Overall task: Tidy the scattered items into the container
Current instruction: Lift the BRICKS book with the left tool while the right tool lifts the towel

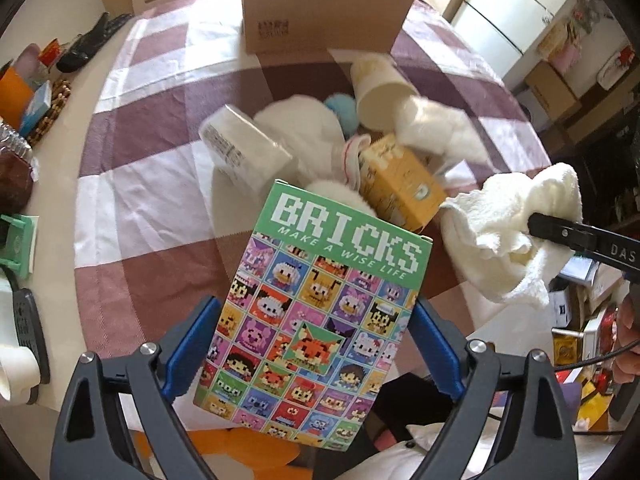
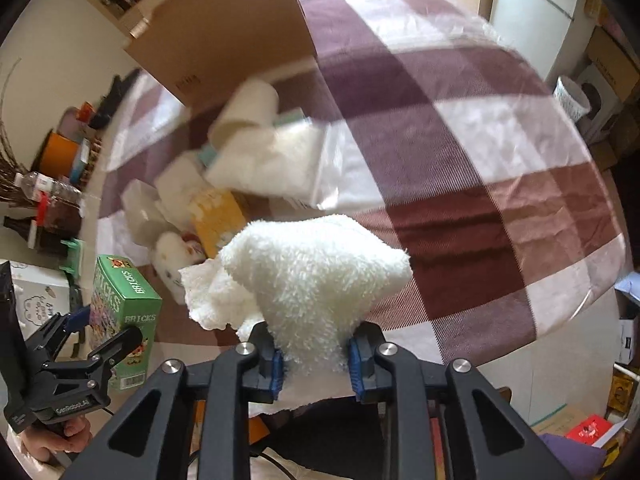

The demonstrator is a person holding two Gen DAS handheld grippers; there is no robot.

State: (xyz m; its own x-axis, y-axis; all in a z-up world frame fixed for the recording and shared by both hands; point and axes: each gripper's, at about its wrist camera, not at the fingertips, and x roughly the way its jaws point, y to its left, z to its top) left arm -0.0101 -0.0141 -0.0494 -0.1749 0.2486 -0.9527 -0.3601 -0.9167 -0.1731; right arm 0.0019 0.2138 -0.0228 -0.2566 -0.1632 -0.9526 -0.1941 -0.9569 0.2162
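Left gripper [image 1: 316, 344]: lower centre of the left wrist view; jaws clamped on the green cardboard BRICKS box [image 1: 316, 312] with pixel cartoon faces, blue pads pressing its two long sides. The box is lifted, tilted, its title end toward the pile.

Right gripper [image 2: 316, 360]: lower centre of the right wrist view; jaws clamped on a fluffy white terry towel [image 2: 304, 272] that bulges up above the pads. In the left wrist view it enters from the right edge, the towel bunched at its tip.

Container: brown cardboard carton [image 1: 328, 4], top centre of the left wrist view, standing on the checked cloth.

Scattered pile: middle of the left wrist view, just below the carton: a cream cylindrical tube [image 1: 380, 92] lying on its side, a white wrapped packet [image 1: 244, 148], a yellow-orange small carton [image 1: 400, 184], a light blue fuzzy ball [image 1: 340, 106] and white plush pieces, all touching or overlapping.

Surface: counter covered with a maroon-and-white checked cloth [image 1: 160, 128].

Left edge: orange box [image 1: 14, 92] and bottles, blurred.
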